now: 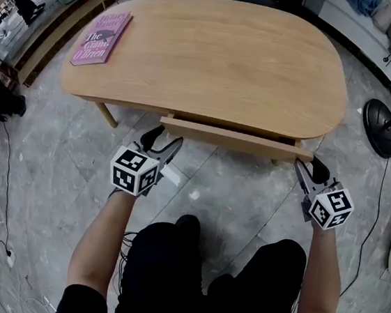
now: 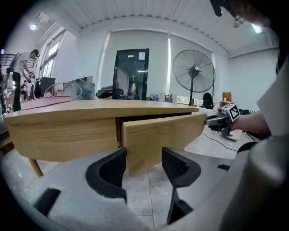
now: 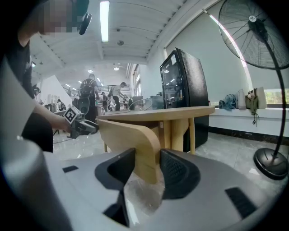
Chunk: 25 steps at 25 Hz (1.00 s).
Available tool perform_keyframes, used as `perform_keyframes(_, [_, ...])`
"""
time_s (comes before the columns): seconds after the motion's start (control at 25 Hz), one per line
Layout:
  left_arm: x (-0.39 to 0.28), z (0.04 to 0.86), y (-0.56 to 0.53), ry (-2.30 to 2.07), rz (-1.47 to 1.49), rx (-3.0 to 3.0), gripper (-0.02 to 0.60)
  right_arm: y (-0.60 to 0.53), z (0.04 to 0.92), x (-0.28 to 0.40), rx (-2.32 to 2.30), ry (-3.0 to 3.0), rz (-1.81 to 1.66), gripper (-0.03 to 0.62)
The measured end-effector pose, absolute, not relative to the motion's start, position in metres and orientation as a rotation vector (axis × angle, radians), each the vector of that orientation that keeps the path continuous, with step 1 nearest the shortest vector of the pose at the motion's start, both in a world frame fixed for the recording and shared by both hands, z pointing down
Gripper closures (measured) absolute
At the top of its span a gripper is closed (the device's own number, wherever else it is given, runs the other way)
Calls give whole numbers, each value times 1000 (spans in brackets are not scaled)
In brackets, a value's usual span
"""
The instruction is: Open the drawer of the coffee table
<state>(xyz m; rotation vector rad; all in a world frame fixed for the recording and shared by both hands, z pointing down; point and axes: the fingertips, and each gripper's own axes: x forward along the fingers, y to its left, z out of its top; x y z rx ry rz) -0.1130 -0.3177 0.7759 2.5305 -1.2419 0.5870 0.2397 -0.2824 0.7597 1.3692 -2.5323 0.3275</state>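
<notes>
The light wooden coffee table (image 1: pixel 215 49) has its drawer front (image 1: pixel 232 139) pulled a little way out from under the near edge. My left gripper (image 1: pixel 162 141) is open just short of the drawer's left end. In the left gripper view that corner (image 2: pixel 158 135) shows in the gap between the jaws (image 2: pixel 143 164), with no pad pressing on it. My right gripper (image 1: pixel 308 168) is at the drawer's right end. In the right gripper view the curved end of the panel (image 3: pixel 131 135) sits between the pads of that gripper (image 3: pixel 148 169), which close on it from both sides.
A pink book (image 1: pixel 102 36) lies on the tabletop's far left. A standing fan's round base (image 1: pixel 381 128) is on the grey stone floor to the right of the table, with cables nearby. The person's legs are below, between both arms. Other people stand in the background.
</notes>
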Motion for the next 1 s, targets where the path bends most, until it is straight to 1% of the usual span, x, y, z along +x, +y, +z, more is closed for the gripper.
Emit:
perform_keyframes(0.16, [-116,773,-318,-1201,691,2561,333,-278,758,239,1311,-2499,261,425])
perform_keyframes(0.28, [-110,766,-325,-1180,702,2586,267,-277,756,240,1280,-2465,187,422])
perform_keyframes(0.4, [-104,761,-330,-1192,733,2606,258,-278,749,238,1269,-2470,149,422])
perform_keyframes(0.64, [-103,760,-327,-1232,658,2563,299,-276,744,239,1273,-2519,180,441])
perform_keyframes(1.0, [-103,758,-318,-1236,604,2533,301,-269,744,240,1280,-2516,198,441])
